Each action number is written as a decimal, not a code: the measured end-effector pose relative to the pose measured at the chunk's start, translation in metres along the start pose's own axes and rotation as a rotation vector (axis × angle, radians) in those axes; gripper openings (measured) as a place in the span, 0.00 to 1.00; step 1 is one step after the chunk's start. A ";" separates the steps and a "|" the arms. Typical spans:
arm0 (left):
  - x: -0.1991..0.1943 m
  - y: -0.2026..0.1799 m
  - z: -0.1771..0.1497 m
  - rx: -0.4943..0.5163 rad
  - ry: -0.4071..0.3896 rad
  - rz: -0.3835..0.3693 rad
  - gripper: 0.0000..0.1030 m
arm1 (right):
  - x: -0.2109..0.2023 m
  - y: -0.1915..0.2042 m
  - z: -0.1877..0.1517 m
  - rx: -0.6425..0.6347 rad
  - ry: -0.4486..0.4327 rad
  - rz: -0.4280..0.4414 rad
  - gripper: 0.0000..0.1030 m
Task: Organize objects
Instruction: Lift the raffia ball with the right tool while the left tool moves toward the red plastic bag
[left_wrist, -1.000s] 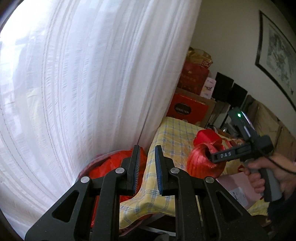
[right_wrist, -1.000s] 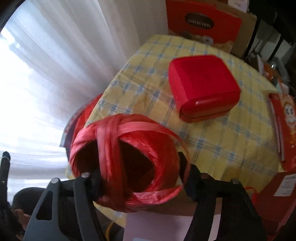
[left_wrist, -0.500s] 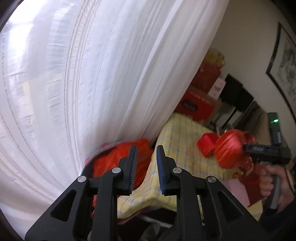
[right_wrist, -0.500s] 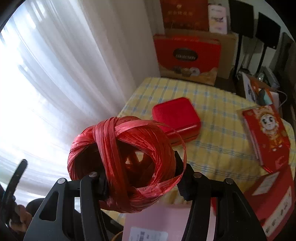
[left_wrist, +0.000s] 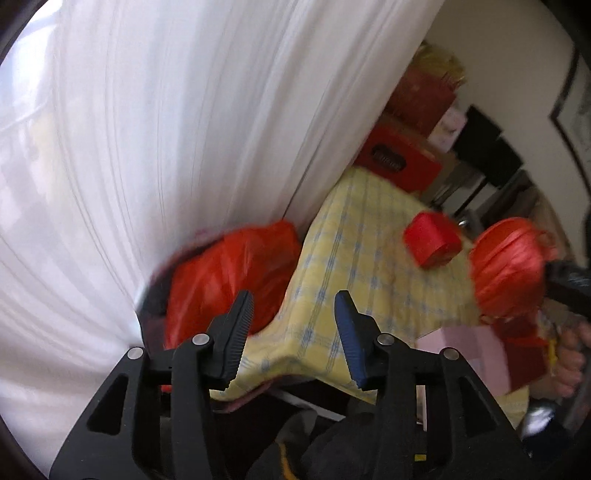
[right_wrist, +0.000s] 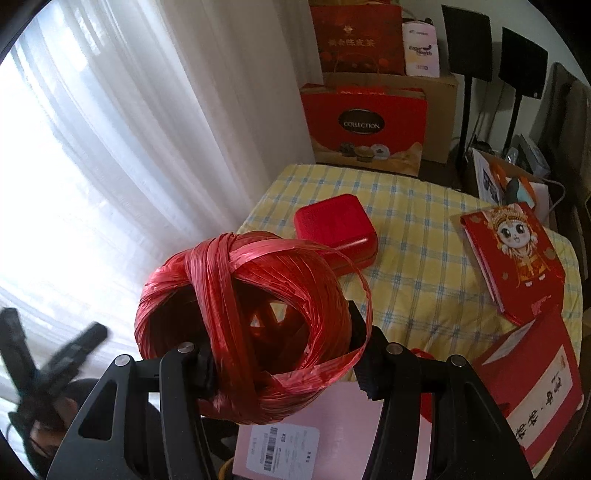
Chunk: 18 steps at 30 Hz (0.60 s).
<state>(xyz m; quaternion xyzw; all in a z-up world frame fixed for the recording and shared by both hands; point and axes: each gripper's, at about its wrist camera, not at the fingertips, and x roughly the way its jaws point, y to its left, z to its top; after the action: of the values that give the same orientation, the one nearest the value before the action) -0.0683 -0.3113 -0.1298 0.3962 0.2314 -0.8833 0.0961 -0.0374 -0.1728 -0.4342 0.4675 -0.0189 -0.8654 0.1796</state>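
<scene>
My right gripper (right_wrist: 284, 354) is shut on a ball of red plastic twine (right_wrist: 240, 321) and holds it in the air above the near edge of the yellow checked table (right_wrist: 424, 229). The left wrist view shows the same ball (left_wrist: 506, 266) at the far right. A red square box (right_wrist: 334, 229) lies on the cloth behind the ball. My left gripper (left_wrist: 293, 299) hangs over the table's near corner beside a red bag (left_wrist: 229, 273). Its jaws are opening, with nothing between them. In the right wrist view it appears blurred at the lower left (right_wrist: 55, 362).
A white curtain (left_wrist: 147, 147) fills the left side. On the table lie a red booklet with a cartoon figure (right_wrist: 513, 254), a red carton (right_wrist: 535, 398) and a pink parcel (right_wrist: 314, 435). Red gift boxes (right_wrist: 364, 125) are stacked behind the table.
My left gripper's jaws have spread apart and it has dipped toward the table corner. My right gripper has lifted the twine ball higher above the table.
</scene>
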 end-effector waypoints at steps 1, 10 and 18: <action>0.009 -0.002 -0.005 -0.022 0.002 0.034 0.43 | 0.000 0.001 -0.001 -0.002 0.001 -0.001 0.55; 0.051 0.008 -0.054 -0.130 -0.170 0.174 0.64 | 0.004 0.003 -0.007 -0.013 0.004 0.006 0.55; 0.074 0.029 -0.094 -0.193 -0.255 -0.077 0.75 | 0.013 0.013 -0.011 -0.030 0.024 0.031 0.55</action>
<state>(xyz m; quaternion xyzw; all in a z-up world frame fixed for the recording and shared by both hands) -0.0457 -0.2904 -0.2488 0.2607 0.3162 -0.9031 0.1283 -0.0309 -0.1873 -0.4484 0.4749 -0.0109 -0.8569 0.2002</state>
